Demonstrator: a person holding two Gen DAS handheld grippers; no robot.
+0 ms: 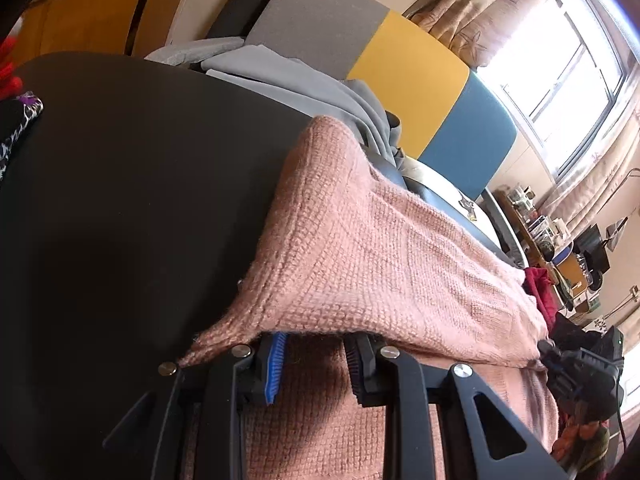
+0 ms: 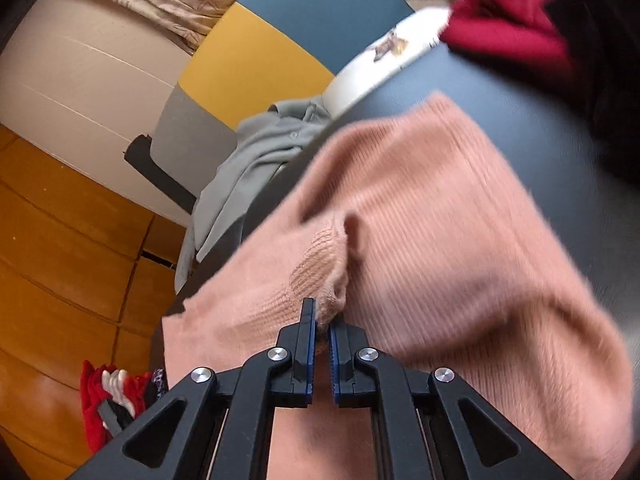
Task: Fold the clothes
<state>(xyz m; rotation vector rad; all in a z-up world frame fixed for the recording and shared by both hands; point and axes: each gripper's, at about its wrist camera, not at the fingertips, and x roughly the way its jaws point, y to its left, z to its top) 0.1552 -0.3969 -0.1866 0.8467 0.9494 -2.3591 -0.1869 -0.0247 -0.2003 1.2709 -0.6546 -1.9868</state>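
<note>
You had the pink knit sweater (image 2: 420, 216) pinched in the right gripper (image 2: 322, 332), its fingers (image 2: 306, 344) drawn nearly together on a bunched fold of the knit. The left gripper (image 1: 316, 364) sat at another edge of the same garment, fingers (image 1: 274, 364) partly apart with knit draped over and between them; whether they actually clamped it could not be told. The sweater lay spread across the dark bench (image 1: 132, 184), one part lifted and pulled taut between your two grippers, one corner reaching the bench's far edge. By the look of it, the fold was only under way: no tidy rectangle yet, and the sweater appeared mid-turn. Beyond it a grey shirt (image 2: 256, 160) hung crumpled over the bench's edge against a grey, yellow and blue chair (image 1: 412, 80), and a dark red garment (image 2: 504, 20) waited at the far side, both apparently still unfolded
</note>
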